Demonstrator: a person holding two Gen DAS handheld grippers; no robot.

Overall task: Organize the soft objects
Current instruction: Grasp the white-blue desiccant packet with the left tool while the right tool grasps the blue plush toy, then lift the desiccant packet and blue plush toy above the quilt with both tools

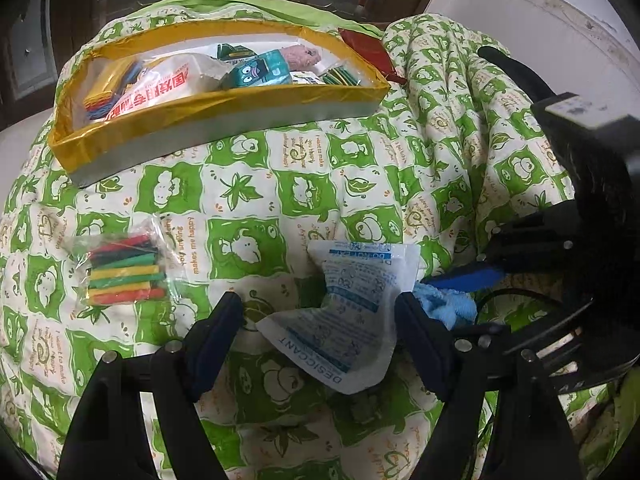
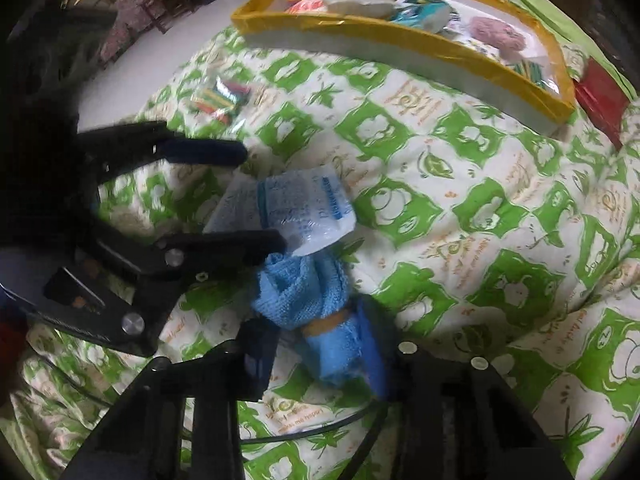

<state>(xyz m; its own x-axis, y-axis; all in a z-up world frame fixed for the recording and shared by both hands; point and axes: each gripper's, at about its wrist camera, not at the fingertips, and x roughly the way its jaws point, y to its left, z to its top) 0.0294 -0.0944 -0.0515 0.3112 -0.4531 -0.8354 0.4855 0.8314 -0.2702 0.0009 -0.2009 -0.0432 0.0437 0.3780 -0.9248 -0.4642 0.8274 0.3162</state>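
1. The left tool stands wide open over the green-and-white quilt, one finger on each side of the white desiccant packet. The finger toward the blue cloth lies right at the packet's edge; the other stands clear of it, so the packet is straddled, not squeezed.
2. The desiccant packet lies flat and crumpled on the quilt, well apart from the yellow-rimmed box on the near side of it.
3. The right tool is narrowed about the rolled blue cloth. One blue-padded finger lies against the side of the roll and the dark finger sits on the other side, so the roll looks pinched between them, at the end where an orange band wraps it. That view is blurred, so how firm the grip is cannot be told.
4. The blue cloth lies on the quilt just beside the desiccant packet, touching its edge, on the side away from the yellow-rimmed box.
5. A clear bag of coloured sticks rests on the quilt, well apart from the packet and in front of the box's end.
6. The yellow-rimmed box sits on the quilt and holds packets, a teal pouch and a pink fluffy item. A red object lies just beside its far end.
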